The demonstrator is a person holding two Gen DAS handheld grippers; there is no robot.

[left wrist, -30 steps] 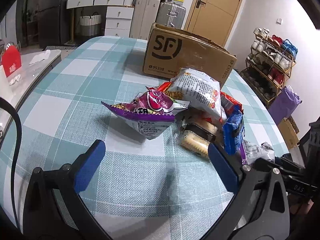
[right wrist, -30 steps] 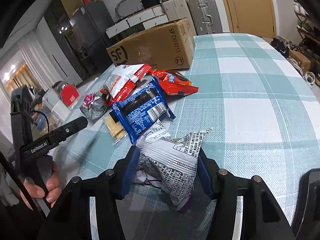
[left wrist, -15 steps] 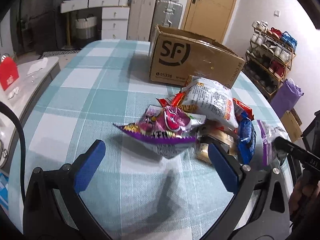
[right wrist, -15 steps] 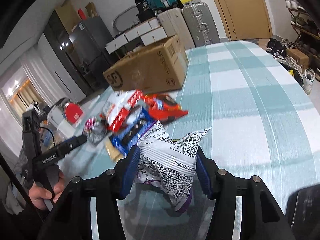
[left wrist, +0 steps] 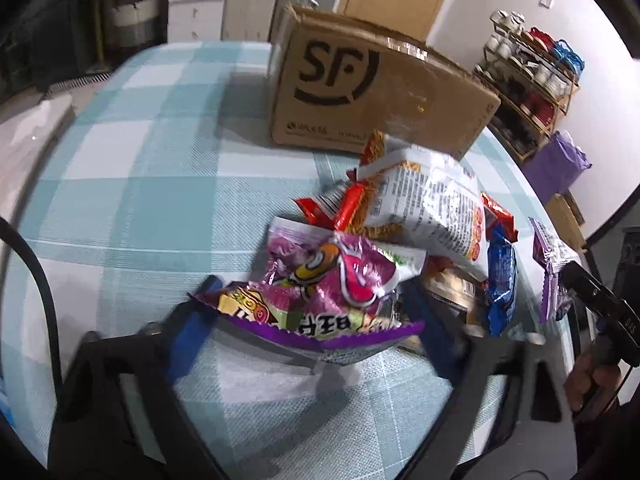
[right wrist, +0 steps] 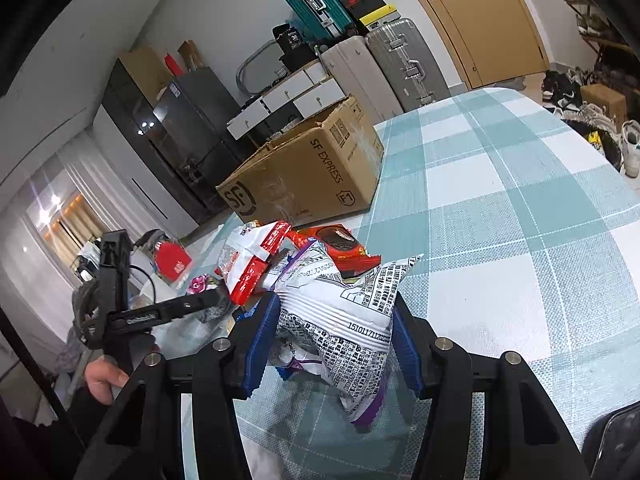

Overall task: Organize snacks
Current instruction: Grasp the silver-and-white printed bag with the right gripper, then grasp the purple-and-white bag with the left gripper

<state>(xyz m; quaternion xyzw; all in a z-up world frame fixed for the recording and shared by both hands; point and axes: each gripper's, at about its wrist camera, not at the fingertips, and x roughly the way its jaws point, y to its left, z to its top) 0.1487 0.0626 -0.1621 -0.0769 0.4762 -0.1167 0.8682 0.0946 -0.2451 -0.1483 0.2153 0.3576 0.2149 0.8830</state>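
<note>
Right hand-held gripper (right wrist: 334, 344): clamps white packet (right wrist: 344, 312), lifted for sorting.
Left hand-held gripper (left wrist: 308, 320): jaws just closing around purple packet (left wrist: 320, 284); contact unclear.
Box (left wrist: 372, 88): likely destination.

A checked tablecloth (right wrist: 520, 208) is spread over the table. Suitcases (right wrist: 404, 60), a door (right wrist: 480, 12) and white drawers (left wrist: 196, 0) are seen behind. A shoe rack (left wrist: 532, 84) is placed by the wall.

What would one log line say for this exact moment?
left hand-held gripper: closing around purple snack bag | right hand-held gripper: holding white printed snack bag | SF cardboard box: open
</note>
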